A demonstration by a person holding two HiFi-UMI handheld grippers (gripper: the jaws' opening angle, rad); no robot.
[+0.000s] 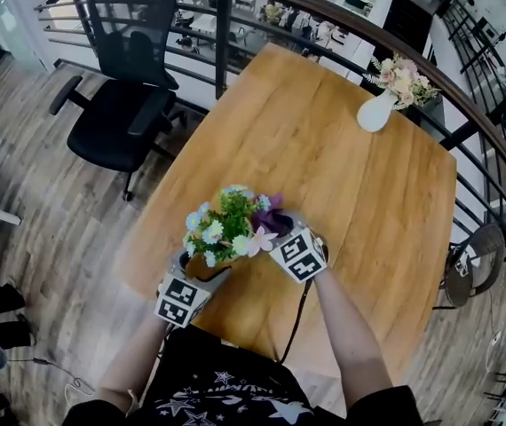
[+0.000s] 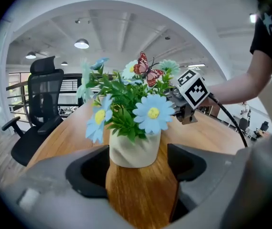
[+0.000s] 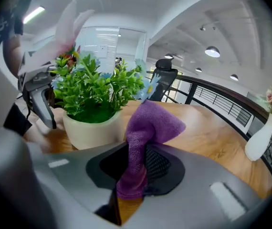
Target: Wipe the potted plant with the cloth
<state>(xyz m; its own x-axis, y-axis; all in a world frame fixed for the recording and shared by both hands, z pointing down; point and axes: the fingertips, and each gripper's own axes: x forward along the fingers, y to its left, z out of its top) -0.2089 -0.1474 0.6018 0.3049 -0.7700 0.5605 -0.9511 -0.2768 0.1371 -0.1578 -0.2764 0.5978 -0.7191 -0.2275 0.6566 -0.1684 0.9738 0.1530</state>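
Standing on wooden table by railing, potted plant between jaws of released left gripper; right gripper clenches cloth

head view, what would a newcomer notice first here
The plant with blue and pink flowers, by the near edge of the table, draws the eye first. A purple cloth is pinched in the right hand-held gripper beside it, and the left hand-held gripper stands open at its pot. A white vase of pink flowers sits at the far right corner.

Left gripper spread, right gripper clamped
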